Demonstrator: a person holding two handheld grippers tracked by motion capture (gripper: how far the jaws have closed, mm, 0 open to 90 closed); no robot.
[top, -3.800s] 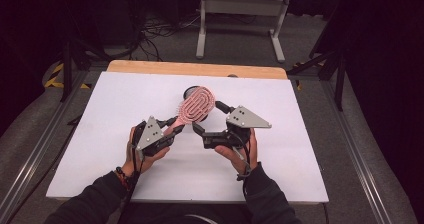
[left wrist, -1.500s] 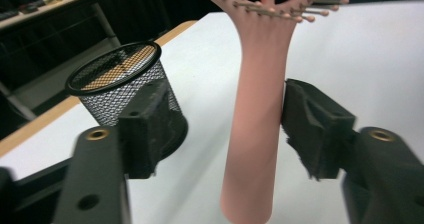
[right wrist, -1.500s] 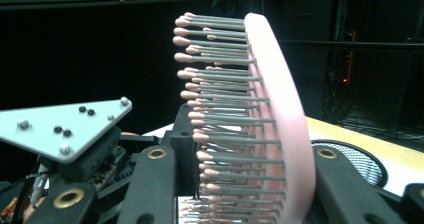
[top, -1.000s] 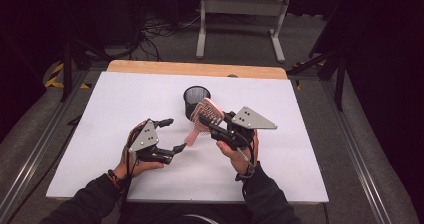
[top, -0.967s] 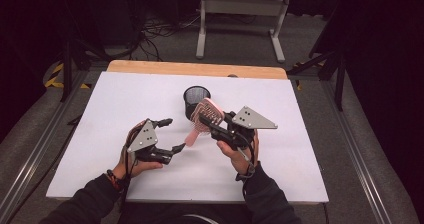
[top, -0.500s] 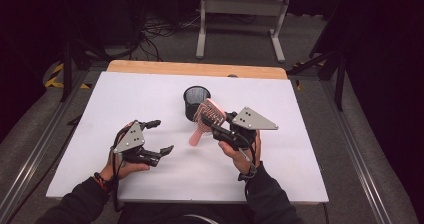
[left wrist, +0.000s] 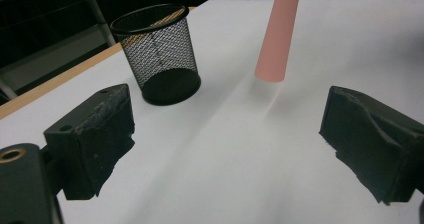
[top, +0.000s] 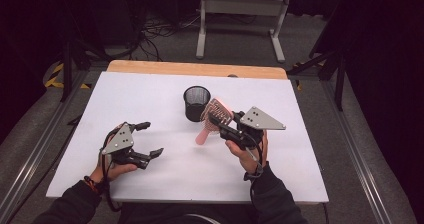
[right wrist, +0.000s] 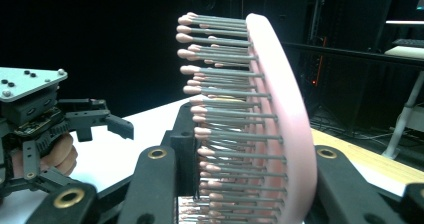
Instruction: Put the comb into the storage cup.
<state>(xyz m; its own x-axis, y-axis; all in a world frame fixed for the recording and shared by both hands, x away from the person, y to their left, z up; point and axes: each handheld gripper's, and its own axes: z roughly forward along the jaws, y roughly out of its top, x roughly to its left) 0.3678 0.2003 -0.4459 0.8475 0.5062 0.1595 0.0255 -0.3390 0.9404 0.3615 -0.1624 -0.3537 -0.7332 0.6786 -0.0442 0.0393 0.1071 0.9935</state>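
Observation:
A pink hairbrush hangs above the white table with its handle pointing down toward the person's left. My right gripper is shut on the brush head; in the right gripper view the bristled head stands upright between the jaws of this gripper. A black mesh cup stands upright just left of the brush. My left gripper rests low at the front left, open and holding nothing. In the left gripper view the pads are wide apart, with the cup and the pink handle ahead.
The white table top has a wooden strip along its far edge. Metal rails run along both sides of the table. A stand's legs and cables lie on the floor beyond. My left gripper appears far off in the right gripper view.
The left gripper let go of the brush handle, opened, and drew back to the left and toward the person. The right gripper kept the brush and tilted it beside the cup.

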